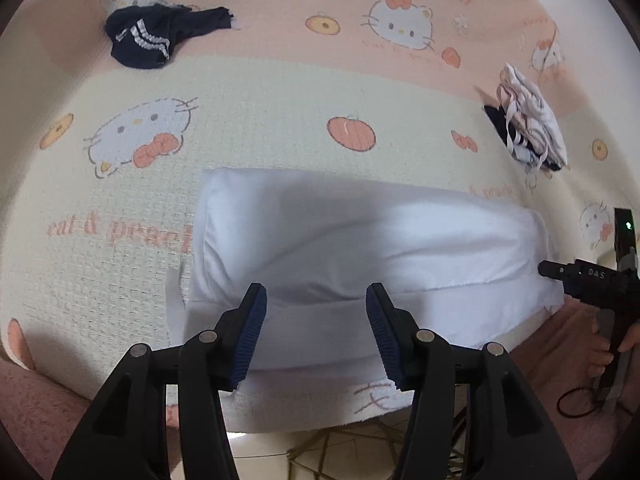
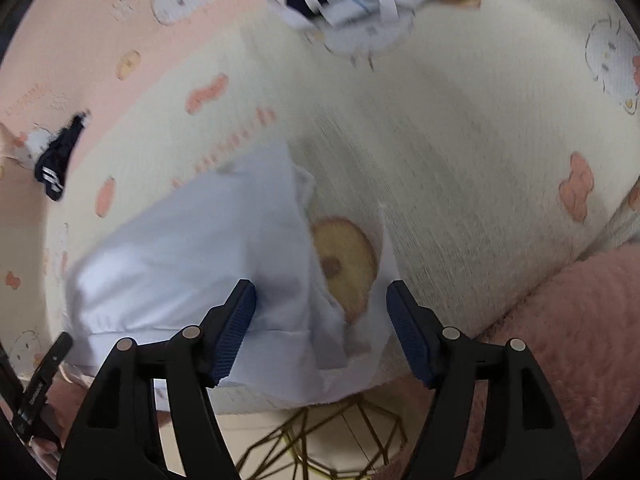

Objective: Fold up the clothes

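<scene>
A cartoon-cat bedspread (image 1: 280,92) in pink and cream covers the whole surface. On its near edge lies the folded white garment (image 1: 360,240) (flat, layers stacked). A pile of folded clothes (image 1: 528,120) sits well apart at the far right, a dark striped garment (image 1: 156,36) at the far left. The left gripper (image 1: 316,320) hovers over the white garment, jaws apart, gripping nothing. The right gripper (image 2: 320,320) stands wide above its corner, empty.

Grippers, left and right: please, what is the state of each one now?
Left gripper: open, holding nothing, above the folded white garment.
Right gripper: open, holding nothing.
</scene>
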### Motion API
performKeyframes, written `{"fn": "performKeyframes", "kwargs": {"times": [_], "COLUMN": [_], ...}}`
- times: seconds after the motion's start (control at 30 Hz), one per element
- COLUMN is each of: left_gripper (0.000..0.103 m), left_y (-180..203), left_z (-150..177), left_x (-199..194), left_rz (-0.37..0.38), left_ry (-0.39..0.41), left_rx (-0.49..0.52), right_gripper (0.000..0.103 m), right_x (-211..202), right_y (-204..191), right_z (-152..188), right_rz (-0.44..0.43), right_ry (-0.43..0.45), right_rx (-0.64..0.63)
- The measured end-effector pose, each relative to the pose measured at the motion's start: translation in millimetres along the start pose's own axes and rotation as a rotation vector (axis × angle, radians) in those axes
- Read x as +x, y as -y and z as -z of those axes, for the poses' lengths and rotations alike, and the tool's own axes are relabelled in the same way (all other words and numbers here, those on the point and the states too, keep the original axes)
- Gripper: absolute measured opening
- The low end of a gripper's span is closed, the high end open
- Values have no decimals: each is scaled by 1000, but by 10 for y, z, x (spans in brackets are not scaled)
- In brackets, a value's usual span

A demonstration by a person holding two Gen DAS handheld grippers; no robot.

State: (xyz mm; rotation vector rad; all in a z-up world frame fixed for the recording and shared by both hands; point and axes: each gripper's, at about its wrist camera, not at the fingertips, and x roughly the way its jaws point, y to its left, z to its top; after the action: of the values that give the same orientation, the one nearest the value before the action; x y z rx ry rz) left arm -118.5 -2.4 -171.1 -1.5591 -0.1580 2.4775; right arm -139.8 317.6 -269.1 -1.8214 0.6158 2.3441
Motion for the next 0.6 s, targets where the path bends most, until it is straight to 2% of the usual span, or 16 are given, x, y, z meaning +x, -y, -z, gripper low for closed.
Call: {"fn": "performKeyframes", "kwargs": {"times": [0.03, 0.1, 0.17, 0.2, 0.23, 0.33, 0.4, 0.47, 0.6], "left_gripper": [54, 54, 54, 54, 54, 54, 54, 54, 53], "left_y": [-25, -70, -88, -90, -92, -104, -124, -151, -140], "left_z": [-11, -7, 21, 25, 25, 14, 1, -29, -103], "left_x": [-20, -25, -16, -14, -20, -80, -120, -156, -206], "left_rz": [11, 33, 33, 37, 47, 94, 138, 198, 313], "left_ry": [4, 3, -4, -5, -3, 21, 38, 60, 112], "left_rx": [-7, -28, -40, -46, -53, -71, -91, -122, -171], "right_gripper": [81, 87, 81, 64, 29, 16, 14, 14, 13], "right_x": [57, 100, 120, 105, 71, 26, -137, -308, -692], "right_y": [-3, -116, -186, -209, -227, -245, -307, -435, -1011], "right_z": [8, 43, 55, 57, 49, 20, -27, -80, -54], "right_rz": [5, 23, 57, 44, -18, -107, -196, -224, -297], "right_ry": [-16, -13, -3, 5, 13, 19, 74, 129, 203], "right_rx": [-8, -73, -116, -127, -133, -131, -140, -189, -349]}}
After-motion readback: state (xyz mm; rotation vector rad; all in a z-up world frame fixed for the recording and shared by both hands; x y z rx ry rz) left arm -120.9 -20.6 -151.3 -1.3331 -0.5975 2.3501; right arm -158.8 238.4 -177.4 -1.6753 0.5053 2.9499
